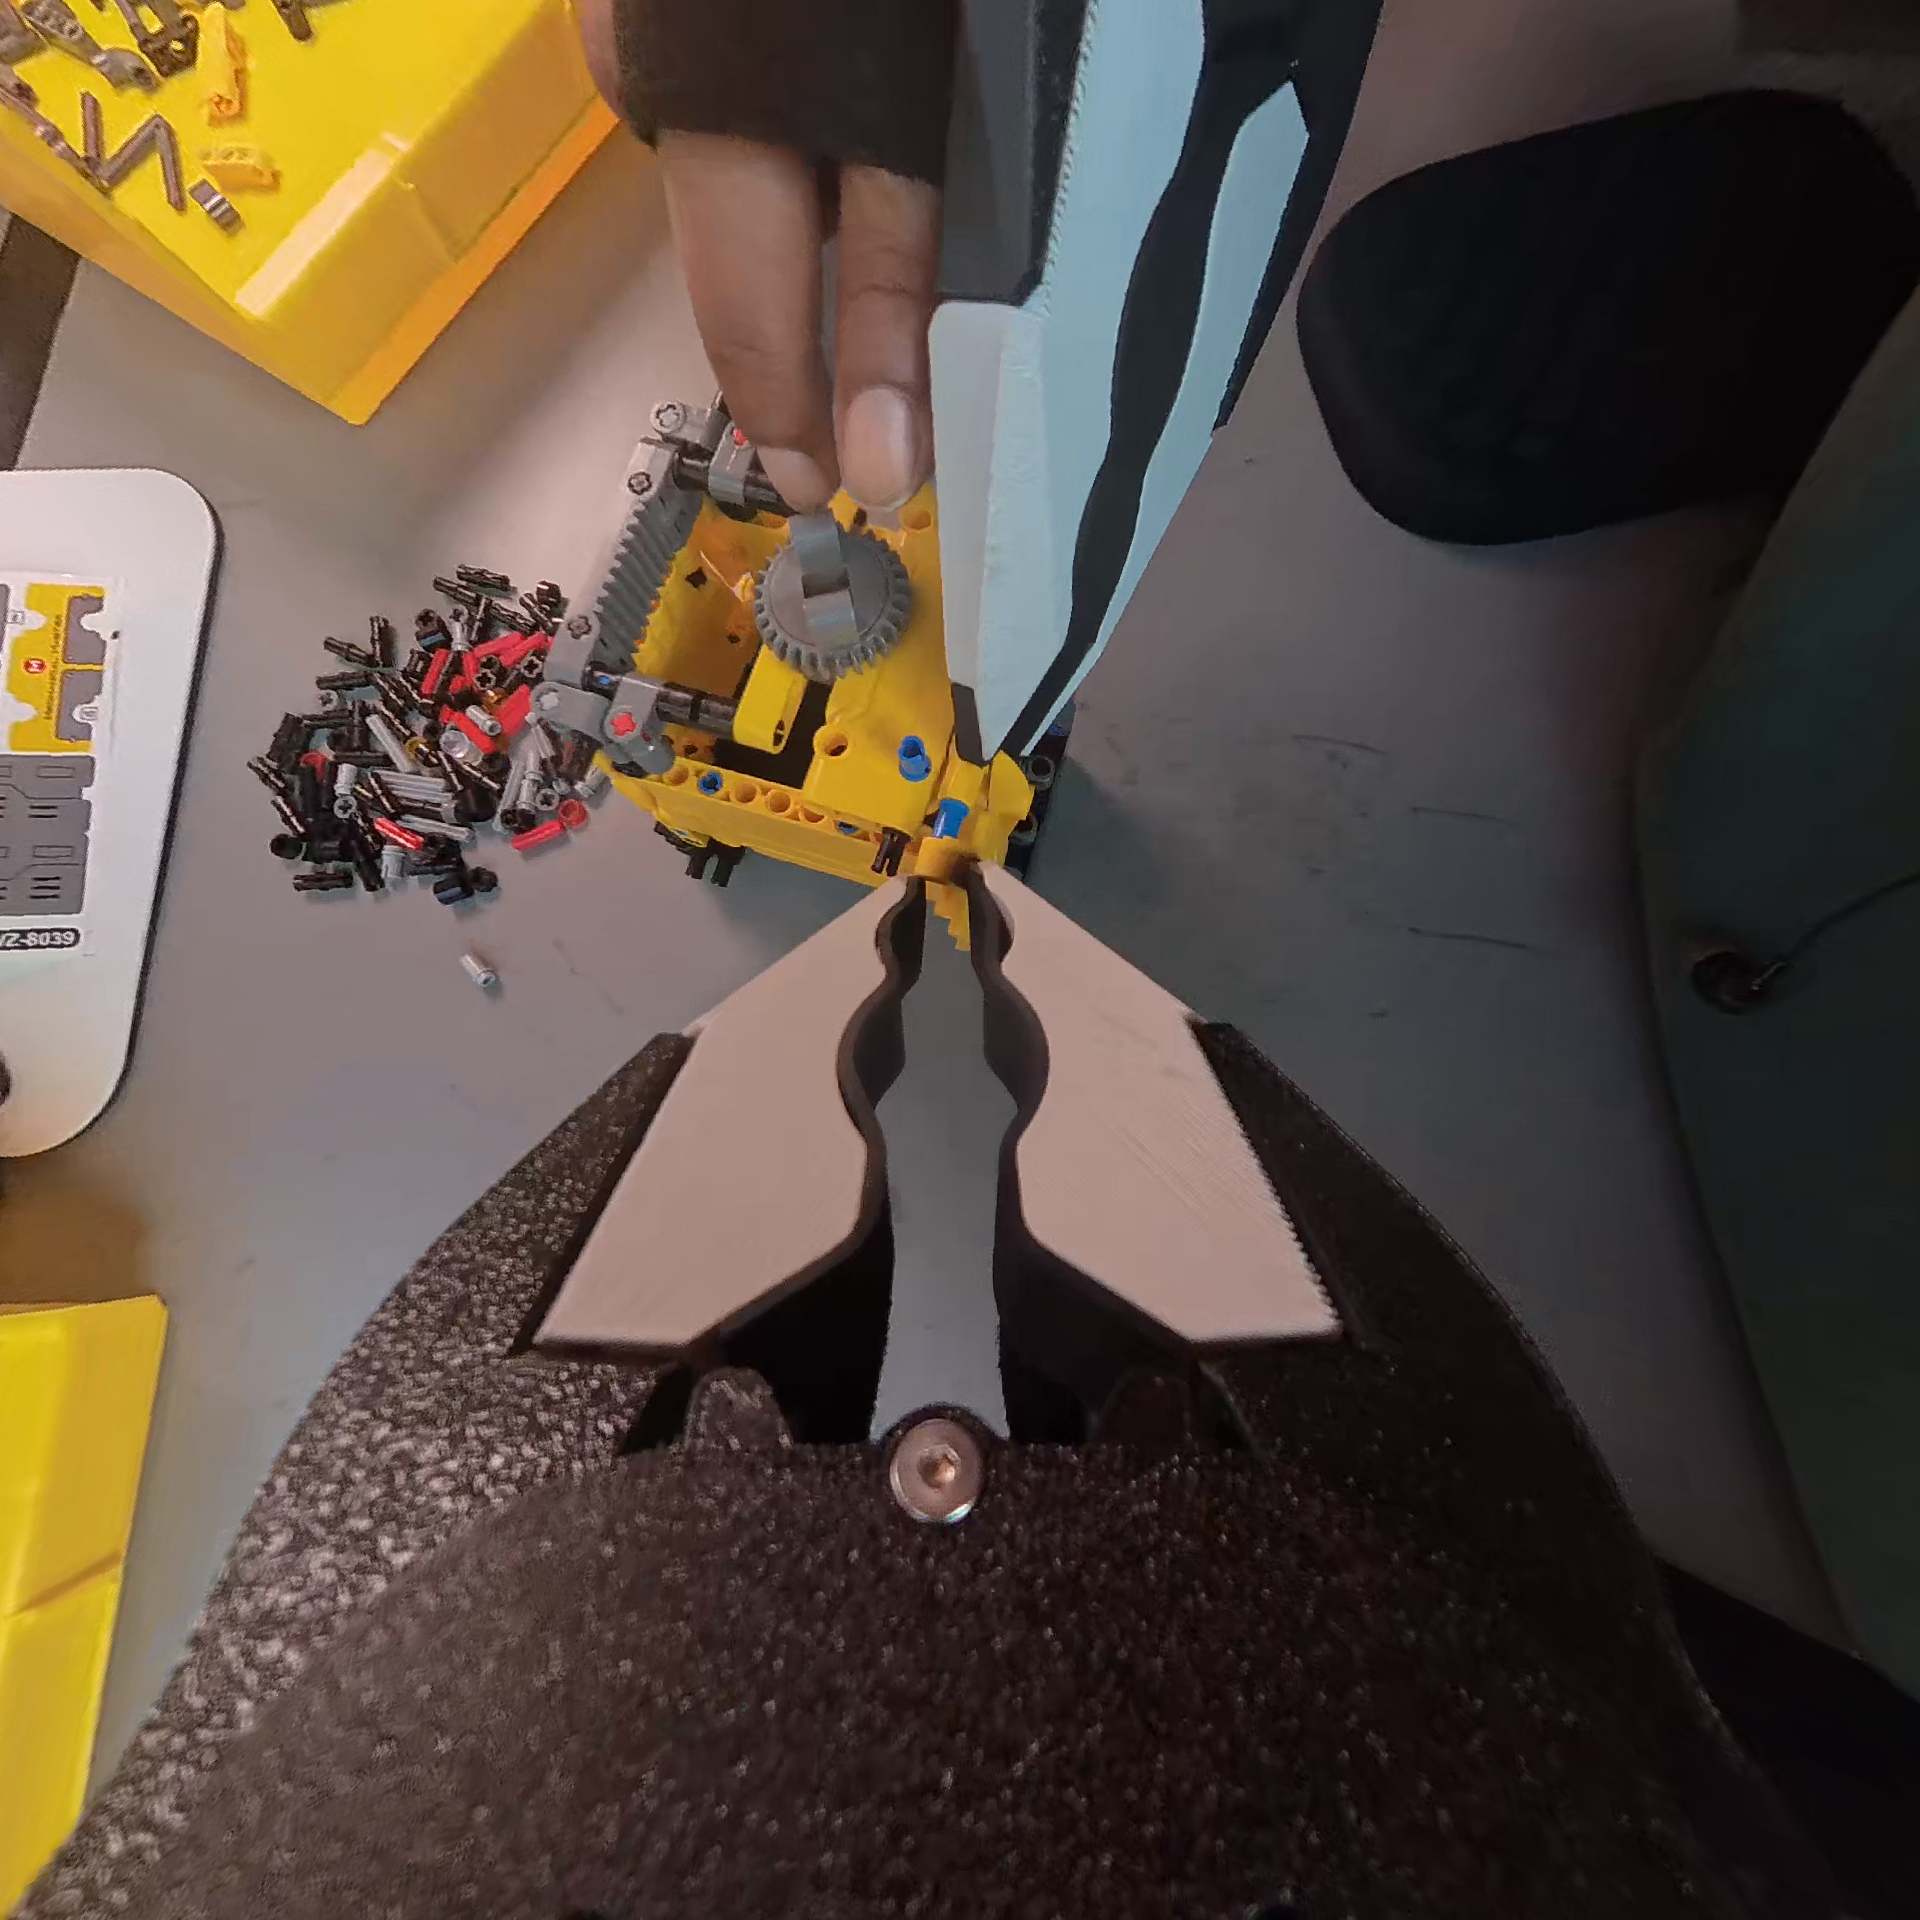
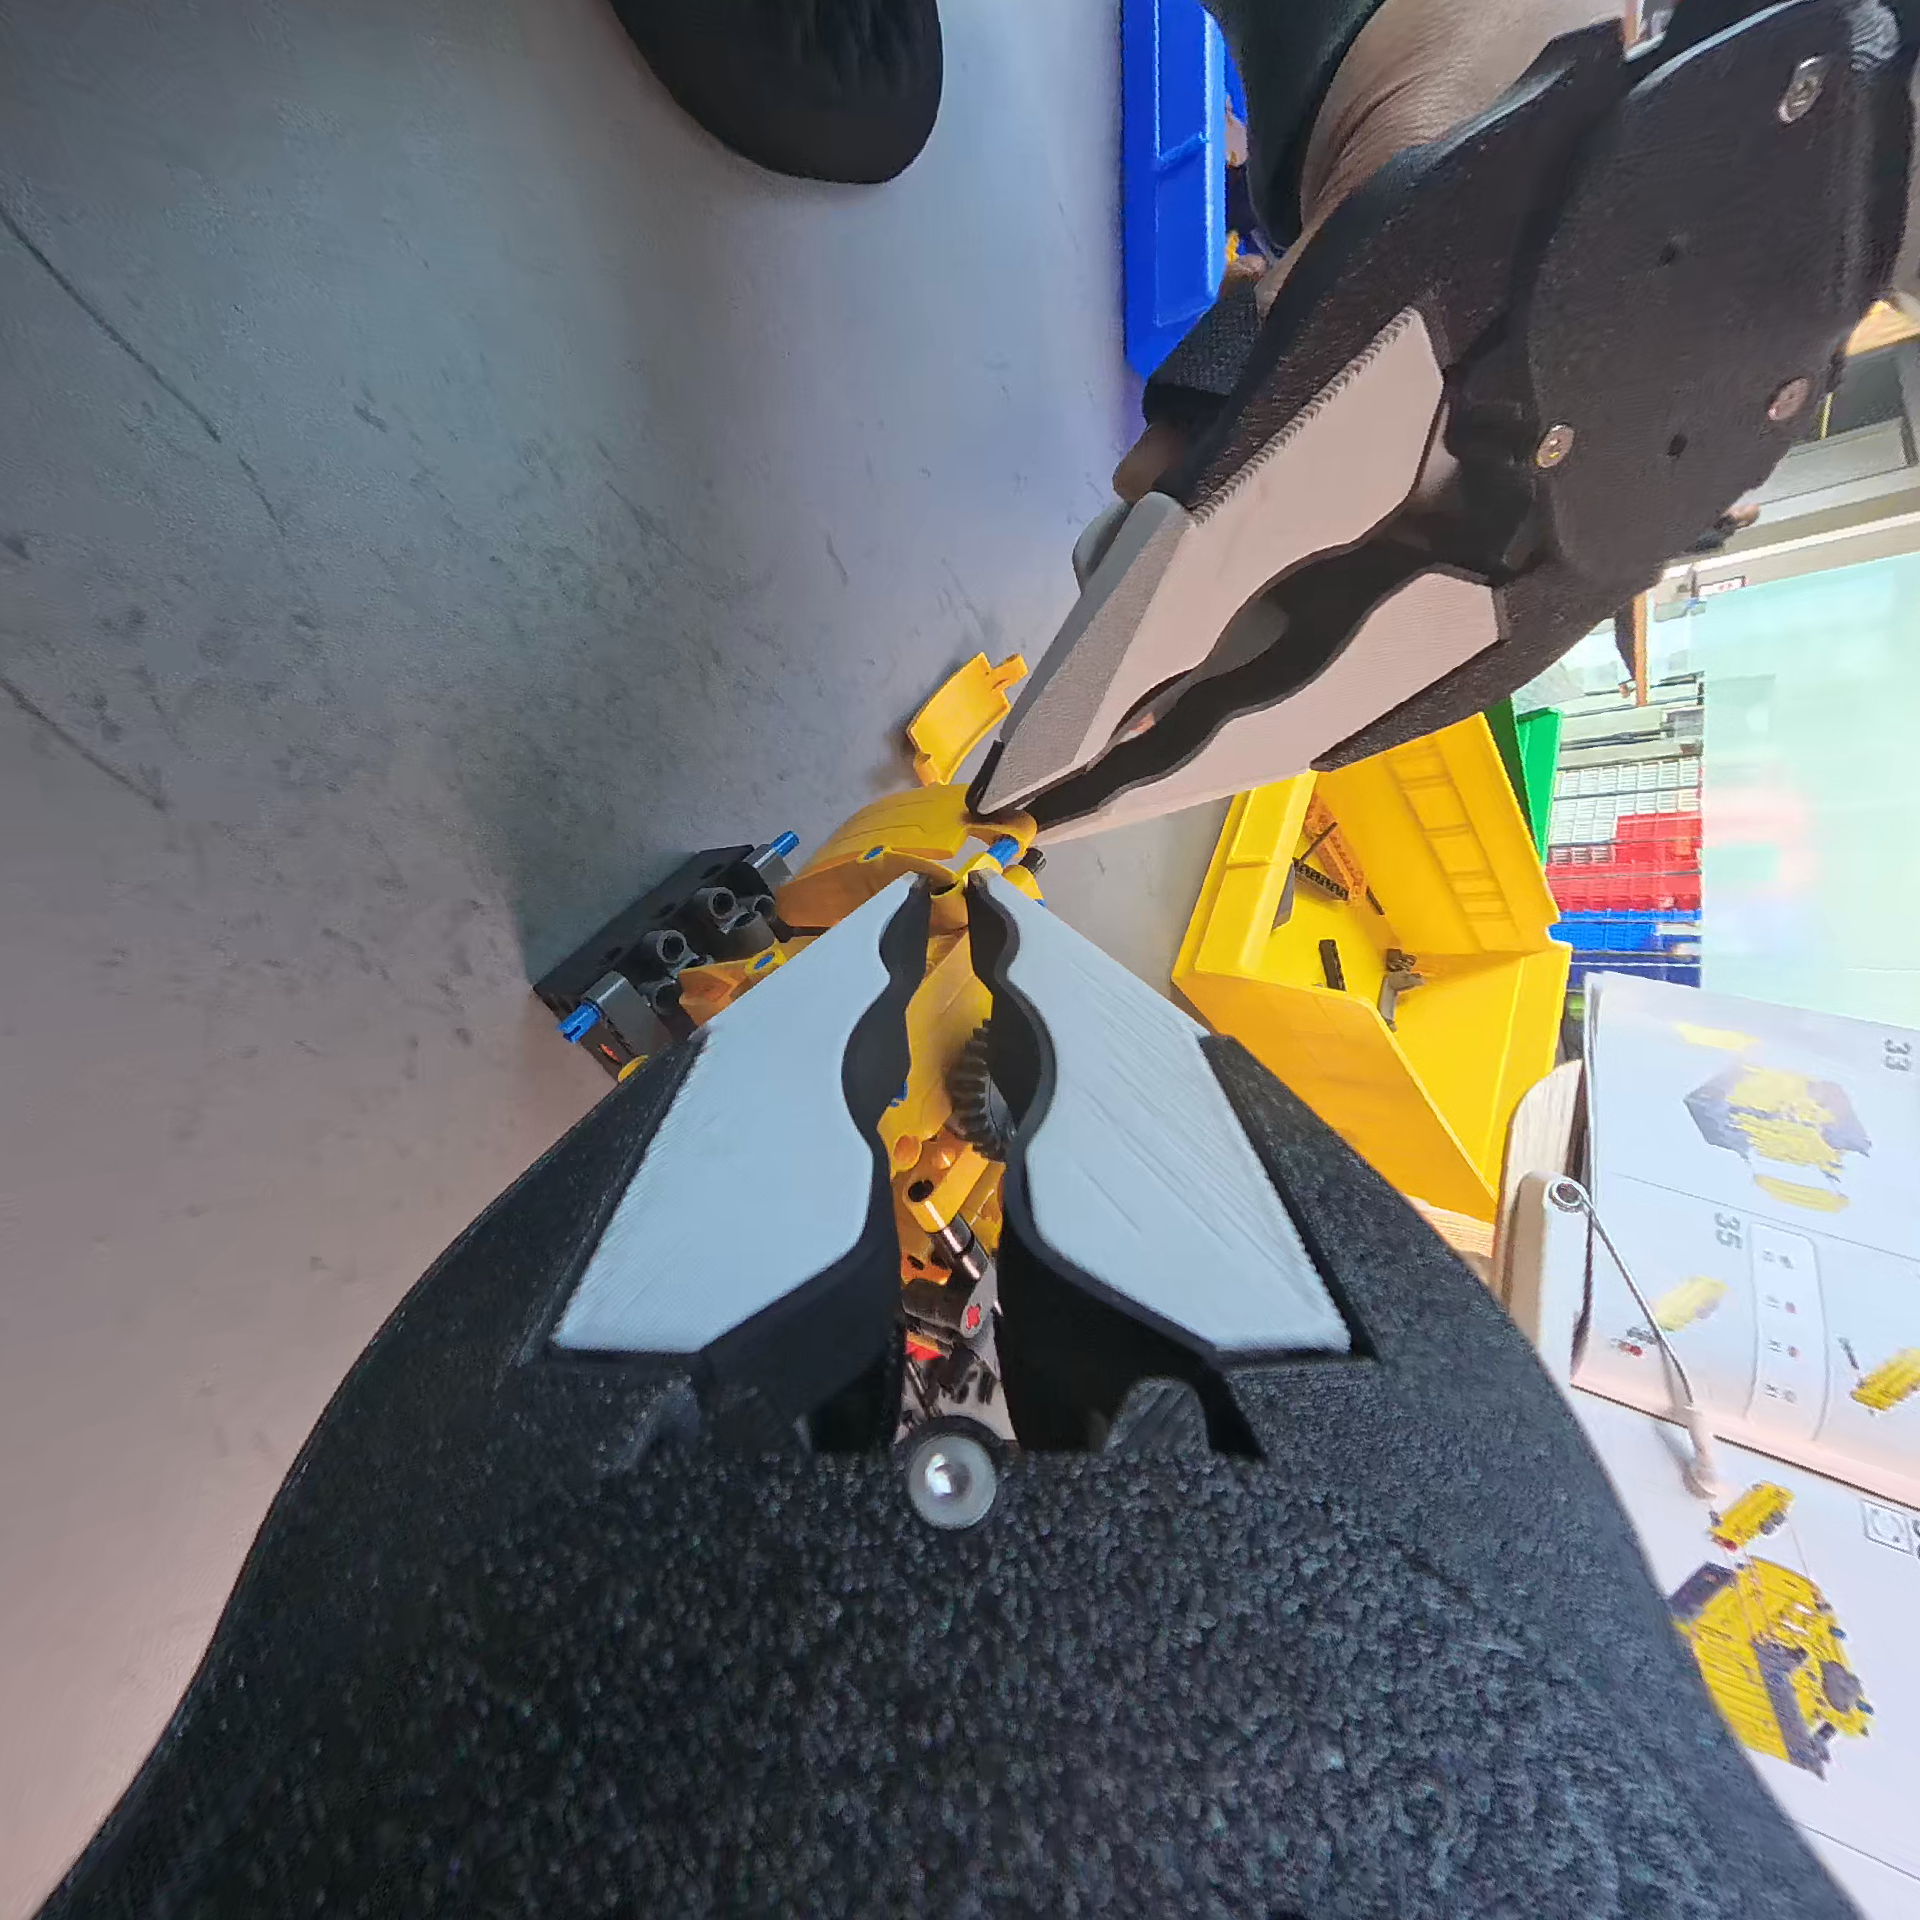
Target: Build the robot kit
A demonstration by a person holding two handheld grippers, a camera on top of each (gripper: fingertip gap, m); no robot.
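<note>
Sticker sheet (image 1: 62,748): far left on the grey table (image 1: 312,1091), flat.
Loose pins (image 1: 416,727): black, red and grey heap just left of the model.
Yellow brick model (image 1: 810,748): on the table at centre; grey gear (image 1: 831,603) on top, bare fingers (image 1: 821,343) pinching the piece above it.
Left gripper (image 1: 940,878): jaws clamped on the model's near yellow corner.
Right gripper (image 2: 945,883): jaws closed on a small yellow part at the same end.
Risk: both grips are narrow; my read is that a twist could pop pieces off.
</note>
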